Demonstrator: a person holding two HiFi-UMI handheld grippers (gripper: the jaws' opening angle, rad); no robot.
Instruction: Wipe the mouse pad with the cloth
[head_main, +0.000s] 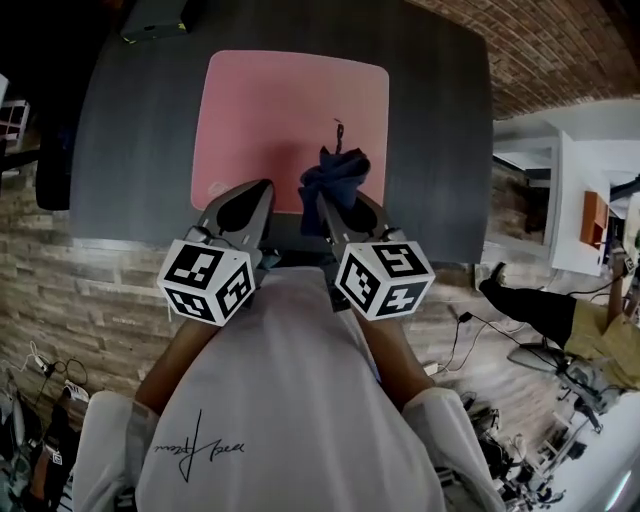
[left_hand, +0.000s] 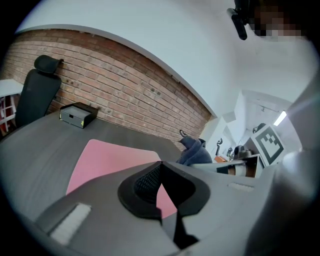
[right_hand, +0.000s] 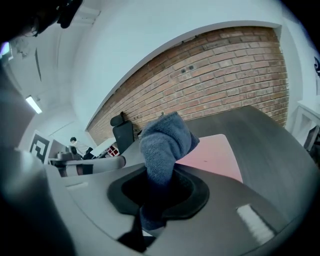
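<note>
A pink mouse pad (head_main: 285, 120) lies on the dark grey table (head_main: 130, 150). In the head view both grippers hover over the pad's near edge, close to the person's body. My right gripper (head_main: 325, 200) is shut on a dark blue cloth (head_main: 335, 175), which bunches up above the jaws over the pad's near right part. In the right gripper view the cloth (right_hand: 162, 145) rises out of the right gripper (right_hand: 157, 187), with the mouse pad (right_hand: 212, 157) behind. My left gripper (head_main: 262, 190) is shut and empty; in its own view the left gripper (left_hand: 160, 172) stands over the mouse pad (left_hand: 107, 162), the cloth (left_hand: 194, 152) to its right.
A small black box (head_main: 155, 20) sits at the table's far left corner, also seen as the box (left_hand: 77, 115) in the left gripper view. A black office chair (left_hand: 37, 92) stands by the brick wall (left_hand: 135, 95). White furniture (head_main: 570, 190) is to the right of the table.
</note>
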